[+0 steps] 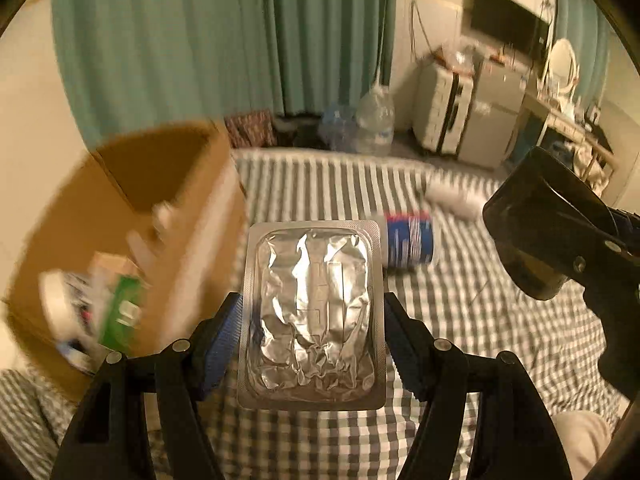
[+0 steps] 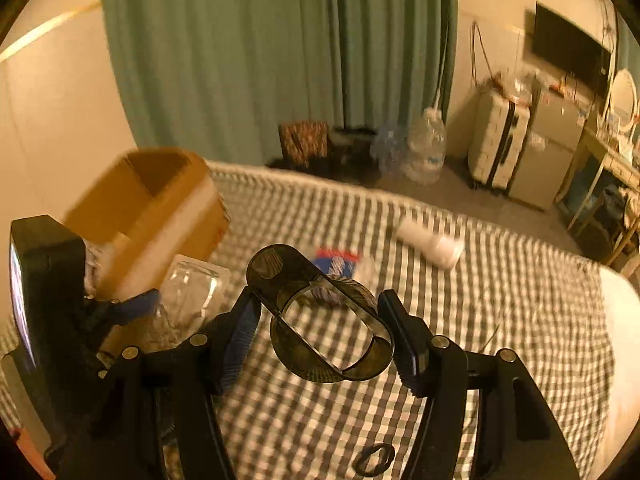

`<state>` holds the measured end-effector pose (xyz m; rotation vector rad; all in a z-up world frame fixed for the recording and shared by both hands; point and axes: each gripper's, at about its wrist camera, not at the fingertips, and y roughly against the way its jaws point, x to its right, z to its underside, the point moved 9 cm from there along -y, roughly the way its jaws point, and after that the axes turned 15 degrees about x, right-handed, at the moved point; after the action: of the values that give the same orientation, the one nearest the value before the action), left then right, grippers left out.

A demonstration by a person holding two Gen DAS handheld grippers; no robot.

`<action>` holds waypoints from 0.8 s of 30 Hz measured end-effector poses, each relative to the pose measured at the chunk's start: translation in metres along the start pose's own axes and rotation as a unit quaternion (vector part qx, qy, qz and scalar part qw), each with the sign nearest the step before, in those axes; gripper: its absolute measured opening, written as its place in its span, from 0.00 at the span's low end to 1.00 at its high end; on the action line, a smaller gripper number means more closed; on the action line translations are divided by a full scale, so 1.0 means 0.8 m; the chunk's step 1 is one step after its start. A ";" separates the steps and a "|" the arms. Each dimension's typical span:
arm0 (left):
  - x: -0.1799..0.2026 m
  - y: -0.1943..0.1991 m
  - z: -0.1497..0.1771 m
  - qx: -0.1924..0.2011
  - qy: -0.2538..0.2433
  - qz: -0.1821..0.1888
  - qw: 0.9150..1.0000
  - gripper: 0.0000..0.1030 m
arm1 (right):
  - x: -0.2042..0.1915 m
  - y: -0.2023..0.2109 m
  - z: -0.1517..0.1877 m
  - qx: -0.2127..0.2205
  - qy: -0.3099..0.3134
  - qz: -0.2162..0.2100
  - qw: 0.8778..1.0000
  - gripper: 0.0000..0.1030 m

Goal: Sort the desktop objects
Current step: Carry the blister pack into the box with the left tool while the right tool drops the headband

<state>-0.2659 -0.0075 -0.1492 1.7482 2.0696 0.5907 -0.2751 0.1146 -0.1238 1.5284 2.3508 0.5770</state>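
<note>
My left gripper (image 1: 313, 344) is shut on a silver foil blister pack (image 1: 312, 312) and holds it above the checkered cloth, just right of an open cardboard box (image 1: 132, 216) that holds several items. My right gripper (image 2: 320, 340) is shut on a dark oval ring-shaped holder (image 2: 328, 320), held above the cloth. The blister pack shows clear-side up in the right wrist view (image 2: 192, 296), next to the box (image 2: 152, 208). A blue and red labelled bottle (image 1: 412, 238) and a white bottle (image 1: 456, 196) lie on the cloth beyond.
The checkered cloth (image 2: 500, 320) covers a bed. A black hair tie (image 2: 374, 458) lies near its front. Behind are green curtains (image 1: 224, 40), water jugs (image 1: 374, 120), a suitcase (image 1: 440, 112) and a desk (image 1: 568, 120) at right.
</note>
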 end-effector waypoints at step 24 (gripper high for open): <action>-0.289 0.014 -0.032 -0.021 0.047 -0.116 0.992 0.68 | -0.299 -0.098 -0.110 -0.001 0.025 -0.166 0.986 0.55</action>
<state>-0.2320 -0.2359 -0.1192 1.4541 2.2657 0.6519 -0.2805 -0.1483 -0.0800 1.0942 2.5642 0.5383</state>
